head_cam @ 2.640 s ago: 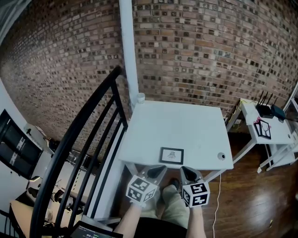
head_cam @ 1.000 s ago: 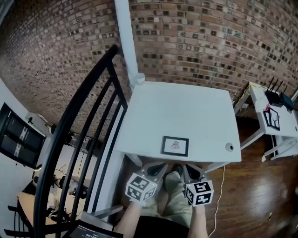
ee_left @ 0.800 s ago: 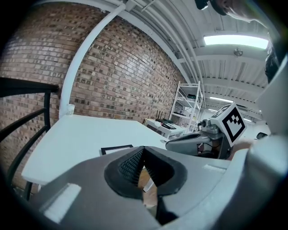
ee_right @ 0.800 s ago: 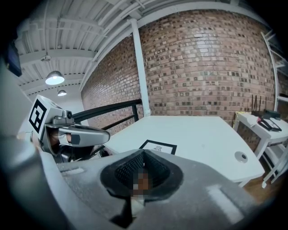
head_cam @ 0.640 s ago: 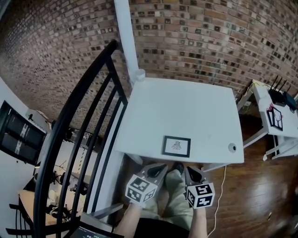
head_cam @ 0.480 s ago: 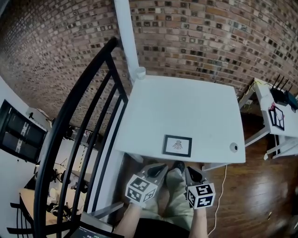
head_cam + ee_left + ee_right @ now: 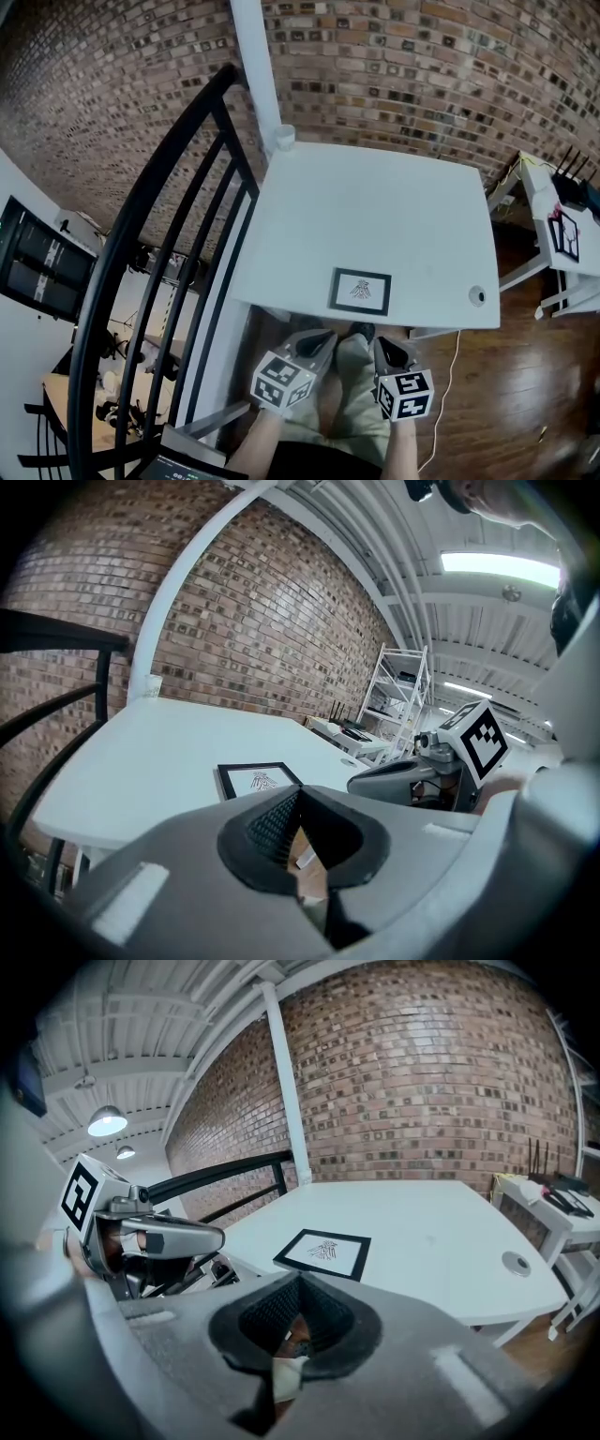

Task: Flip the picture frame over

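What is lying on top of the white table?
A black picture frame lies flat near the front edge of the table, with its drawing facing up. Its back faces down and cannot be seen.

The picture frame is black-edged, the table white, the wall red-brown brick.

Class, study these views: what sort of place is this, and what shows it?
Likely a converted industrial loft or workshop: an exposed brick wall, a black metal railing beside the white desk, and metal shelving under strip lights.
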Motion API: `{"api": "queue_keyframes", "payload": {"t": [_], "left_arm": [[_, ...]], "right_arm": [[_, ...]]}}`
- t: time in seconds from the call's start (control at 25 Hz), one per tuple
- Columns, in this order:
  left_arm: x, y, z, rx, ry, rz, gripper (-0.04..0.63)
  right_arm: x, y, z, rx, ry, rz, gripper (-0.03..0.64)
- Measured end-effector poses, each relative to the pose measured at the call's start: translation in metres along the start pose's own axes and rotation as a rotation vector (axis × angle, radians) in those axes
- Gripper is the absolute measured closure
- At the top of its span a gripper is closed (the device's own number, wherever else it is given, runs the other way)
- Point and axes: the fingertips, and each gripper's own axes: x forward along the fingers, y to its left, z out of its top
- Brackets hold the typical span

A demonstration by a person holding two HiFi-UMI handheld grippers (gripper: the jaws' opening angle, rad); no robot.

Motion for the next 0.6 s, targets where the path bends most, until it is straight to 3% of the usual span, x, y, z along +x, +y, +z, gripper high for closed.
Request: {"api": "queue_keyframes", "payload": {"t": [0.6], "left_arm": [[0.011,0.005,-0.004,-0.009,-0.002,0.006,0.58]], "right_arm": [[0.006,-0.011,-0.006,0.026,0.003,-0.001,0.624]]}}
